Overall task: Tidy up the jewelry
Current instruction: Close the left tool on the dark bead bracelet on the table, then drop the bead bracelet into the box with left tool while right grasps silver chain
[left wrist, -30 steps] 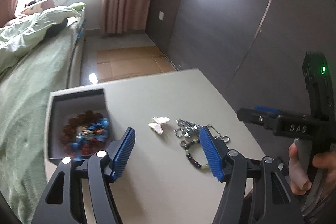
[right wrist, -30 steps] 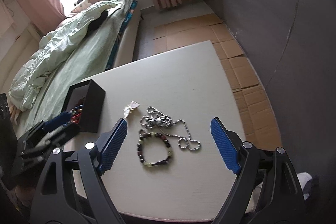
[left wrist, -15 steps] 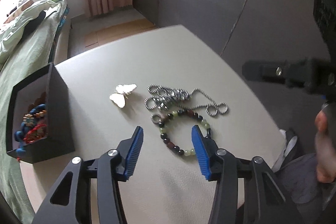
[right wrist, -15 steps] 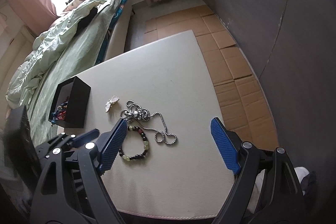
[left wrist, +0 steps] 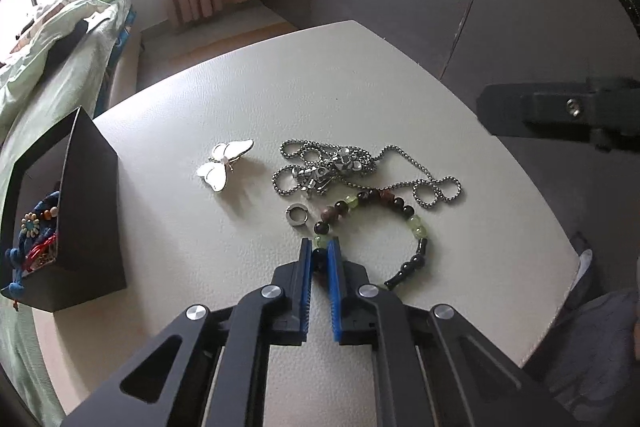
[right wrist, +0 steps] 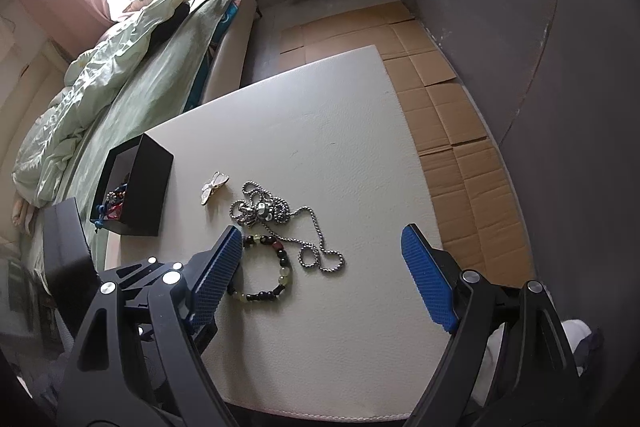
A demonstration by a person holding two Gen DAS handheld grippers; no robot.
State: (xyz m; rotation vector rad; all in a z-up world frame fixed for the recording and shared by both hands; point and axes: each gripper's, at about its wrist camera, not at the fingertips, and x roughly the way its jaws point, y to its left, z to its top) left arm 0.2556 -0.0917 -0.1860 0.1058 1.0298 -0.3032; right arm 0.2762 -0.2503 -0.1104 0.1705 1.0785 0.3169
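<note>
Left jaws: my left gripper has just been closing, and its blue pads are now clenched on the near side of the beaded bracelet of dark, brown and pale green beads.
Right jaws: my right gripper hangs released and wide, above the bench with nothing between its pads.
Landmark: the open black square box at the left edge of the pale bench.
Done so far: I judge a few pieces are already in the box: I see a blue cord, red thread and a small flower charm there, too tangled to count.
Left to do: four pieces lie on the bench outside the box.
Count: one white butterfly brooch nearest the box; one small silver ring beyond it; one silver ball-chain necklace, heaped; one bracelet, farthest from the box and touching the chain.
Stage: bracelet gripped but, I think, not yet lifted.
</note>
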